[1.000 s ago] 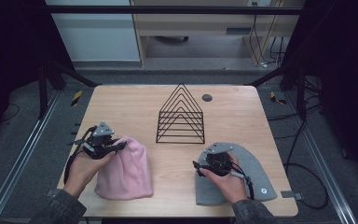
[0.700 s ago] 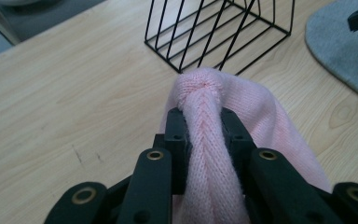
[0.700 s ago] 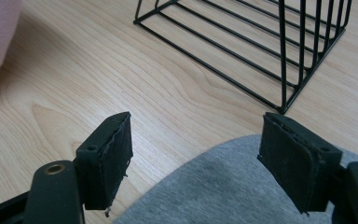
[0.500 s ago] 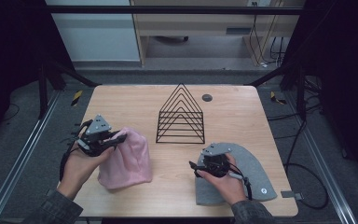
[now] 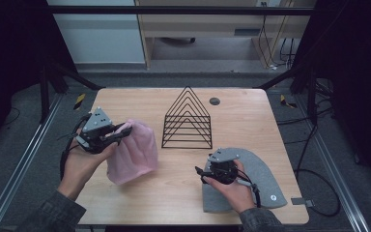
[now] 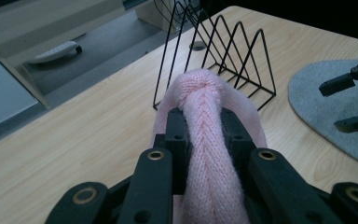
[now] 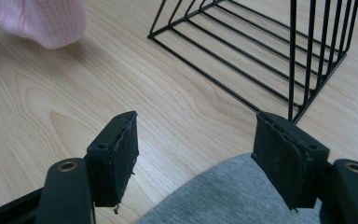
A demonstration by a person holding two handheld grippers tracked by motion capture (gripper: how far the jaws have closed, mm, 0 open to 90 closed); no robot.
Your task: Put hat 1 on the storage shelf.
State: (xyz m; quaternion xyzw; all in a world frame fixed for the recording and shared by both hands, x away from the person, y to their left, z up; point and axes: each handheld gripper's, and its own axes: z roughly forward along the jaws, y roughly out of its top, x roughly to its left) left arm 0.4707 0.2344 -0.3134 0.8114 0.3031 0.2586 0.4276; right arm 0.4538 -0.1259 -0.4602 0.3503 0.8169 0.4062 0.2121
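At left of centre in the high view, the left gripper (image 5: 121,134) had its jaws clamped on a fold of the pink knit (image 5: 134,153), which hung from them above the table (image 5: 251,118). Lower right, the right gripper (image 5: 204,175) hovered over the grey mat (image 5: 265,169), jaws wide but just closing, nothing between them. Between both stood a wire rack (image 5: 187,120).
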